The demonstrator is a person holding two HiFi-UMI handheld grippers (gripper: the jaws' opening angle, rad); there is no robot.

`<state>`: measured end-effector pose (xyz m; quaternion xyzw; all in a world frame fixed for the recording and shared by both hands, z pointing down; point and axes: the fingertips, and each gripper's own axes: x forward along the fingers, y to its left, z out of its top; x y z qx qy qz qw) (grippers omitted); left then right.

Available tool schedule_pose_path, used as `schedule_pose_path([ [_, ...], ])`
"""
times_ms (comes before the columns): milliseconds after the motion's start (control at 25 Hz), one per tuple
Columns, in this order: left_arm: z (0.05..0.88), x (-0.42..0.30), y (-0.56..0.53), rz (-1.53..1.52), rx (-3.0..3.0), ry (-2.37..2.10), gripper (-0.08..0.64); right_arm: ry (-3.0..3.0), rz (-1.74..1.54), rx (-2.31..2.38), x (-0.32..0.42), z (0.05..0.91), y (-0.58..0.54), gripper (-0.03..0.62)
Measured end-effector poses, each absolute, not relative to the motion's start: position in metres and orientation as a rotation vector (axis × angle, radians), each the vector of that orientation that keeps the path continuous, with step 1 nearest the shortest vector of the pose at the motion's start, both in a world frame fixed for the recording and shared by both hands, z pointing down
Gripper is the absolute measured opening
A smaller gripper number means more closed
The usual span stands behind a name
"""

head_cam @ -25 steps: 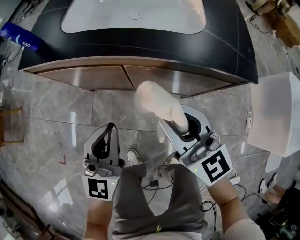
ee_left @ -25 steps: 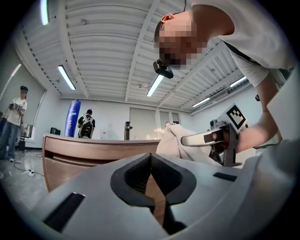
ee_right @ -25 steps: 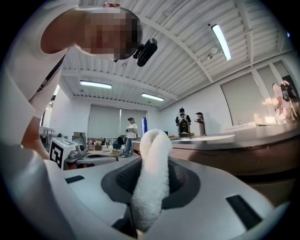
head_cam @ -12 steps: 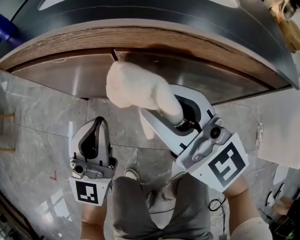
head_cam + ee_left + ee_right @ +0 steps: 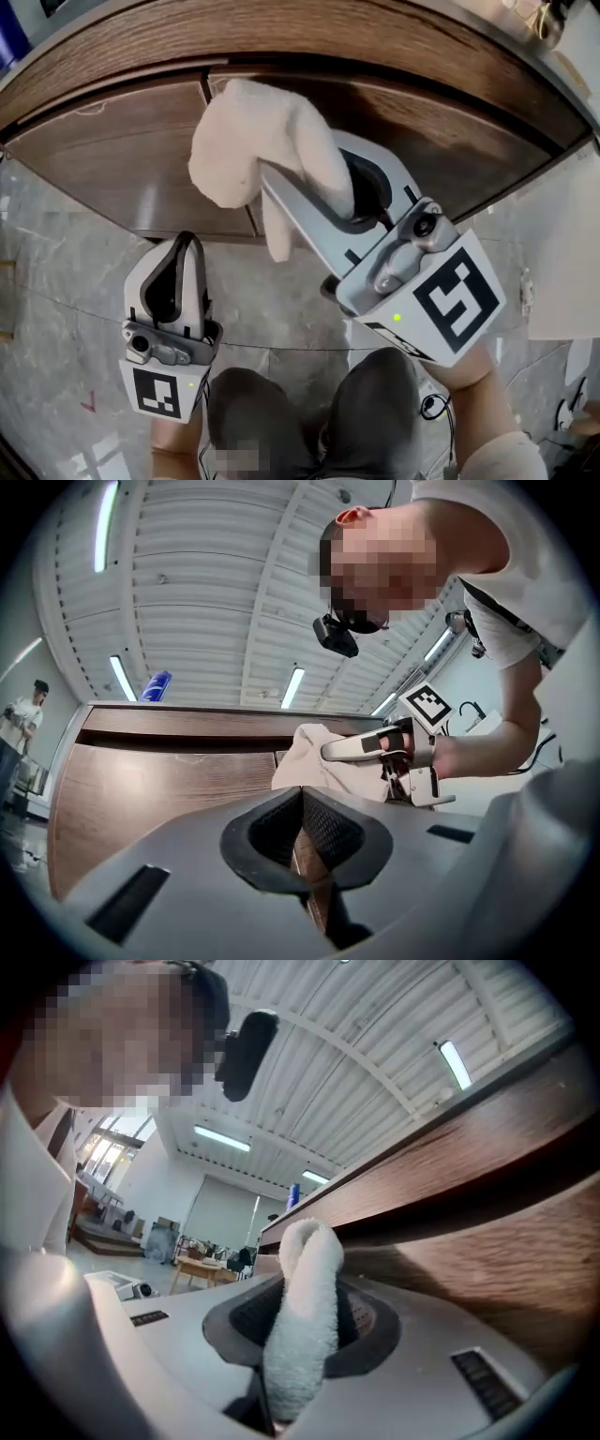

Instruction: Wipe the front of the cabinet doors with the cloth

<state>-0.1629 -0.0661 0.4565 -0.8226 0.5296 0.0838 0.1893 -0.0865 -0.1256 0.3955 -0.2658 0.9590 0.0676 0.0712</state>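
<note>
Cloth (image 5: 251,150) pinched in the right gripper (image 5: 319,192) should press flat on the cabinet door (image 5: 112,173) in overlapping strokes; left gripper (image 5: 185,248) closed, empty.

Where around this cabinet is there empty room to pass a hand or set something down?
The front of the left door is bare, left of the cloth. The grey floor tiles between that door and the left gripper are open. It is crowded near the seam between the doors, where the right gripper holds the cloth, and lower down around the person's legs.
</note>
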Motion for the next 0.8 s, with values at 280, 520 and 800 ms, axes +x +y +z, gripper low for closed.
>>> schedule_pose_path([
  [280,0.474,-0.149,-0.062,0.231,-2.364,1.450,0.017,2.861,0.159,-0.845,-0.073,0.392,-0.147,0.107],
  [520,0.474,-0.146,-0.057,0.215,-2.368,1.437,0.017,2.809,0.174,-0.911,-0.042,0.391,-0.147,0.107],
  [800,0.473,-0.122,-0.061,0.222,-2.399,1.394,0.018,2.779,0.193,-0.951,-0.008,0.389,-0.148,0.107],
])
